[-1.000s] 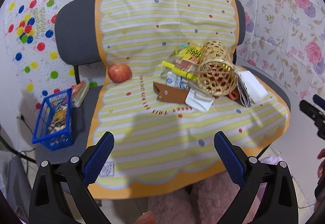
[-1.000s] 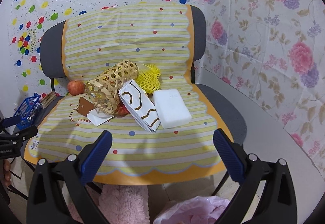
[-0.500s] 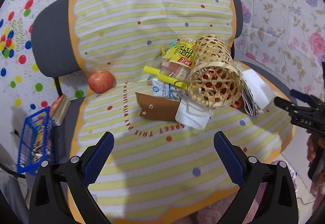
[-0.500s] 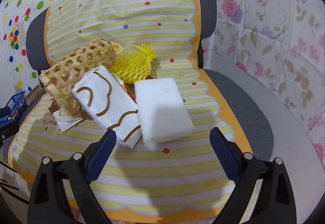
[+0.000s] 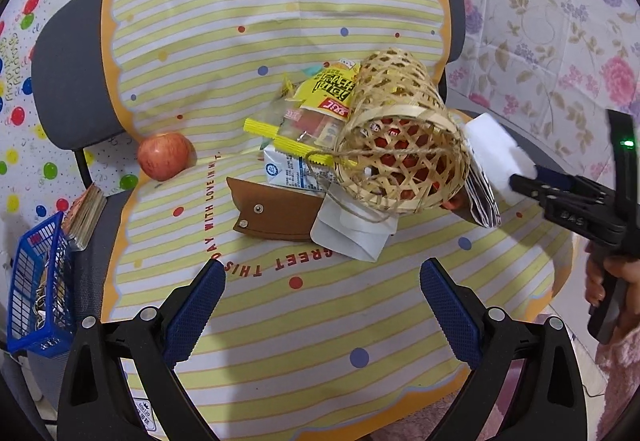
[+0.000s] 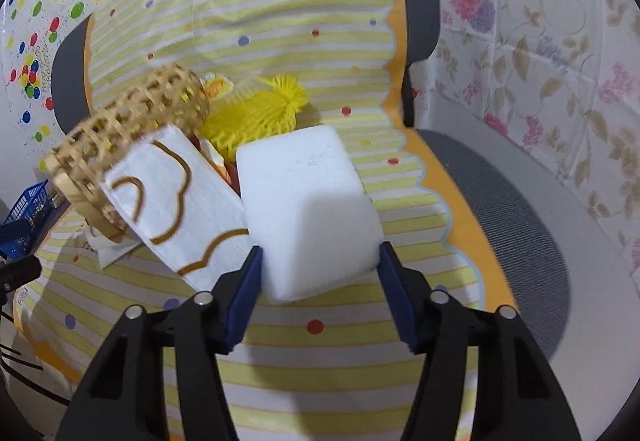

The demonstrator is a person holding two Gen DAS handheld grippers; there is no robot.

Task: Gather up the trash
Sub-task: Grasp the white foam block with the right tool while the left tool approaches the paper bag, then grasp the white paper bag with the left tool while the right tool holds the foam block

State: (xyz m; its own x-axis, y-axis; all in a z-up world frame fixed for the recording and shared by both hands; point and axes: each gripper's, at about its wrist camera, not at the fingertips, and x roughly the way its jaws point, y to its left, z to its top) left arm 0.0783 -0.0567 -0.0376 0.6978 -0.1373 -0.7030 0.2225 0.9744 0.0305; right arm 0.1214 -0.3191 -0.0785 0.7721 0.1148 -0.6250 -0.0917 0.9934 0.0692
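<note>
My right gripper (image 6: 320, 265) has its fingers (image 6: 245, 293) closed in on the white foam block (image 6: 308, 209), one pad pressed to each side of its near end. The block sits on the striped cloth (image 6: 320, 357) over the chair seat, just beside a folded white paper bag (image 6: 172, 197) that leans on the wicker basket (image 6: 120, 141). My left gripper (image 5: 322, 315) hangs over the cloth with fingers (image 5: 192, 315) spread wide, touching nothing, short of the basket and the wrappers (image 5: 320, 101).
</note>
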